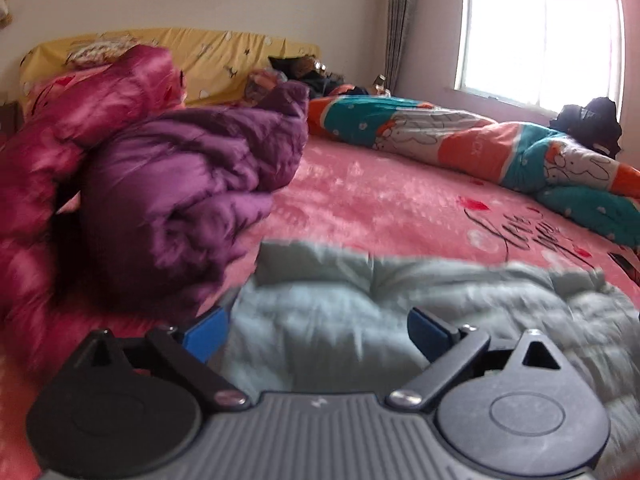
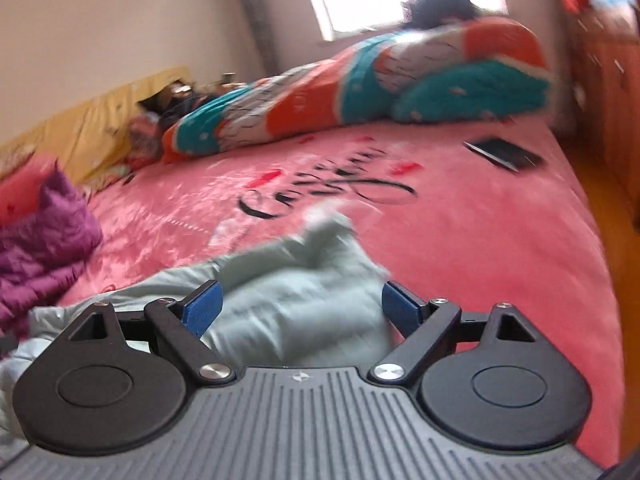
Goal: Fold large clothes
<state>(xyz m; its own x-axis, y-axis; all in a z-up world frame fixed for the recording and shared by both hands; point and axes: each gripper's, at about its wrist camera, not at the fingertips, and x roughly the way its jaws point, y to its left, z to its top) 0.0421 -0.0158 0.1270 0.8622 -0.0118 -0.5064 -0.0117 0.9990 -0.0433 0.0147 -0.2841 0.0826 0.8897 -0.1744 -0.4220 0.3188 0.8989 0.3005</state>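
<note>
Both the left gripper and right gripper hang spread wide, gripping nothing, over the pale grey padded jacket near the pink bed's front edge

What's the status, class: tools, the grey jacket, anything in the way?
Left tool open, right tool open, both over the grey jacket. Jacket rumpled on the pink bed, ungripped. Purple jacket close on the left.
</note>
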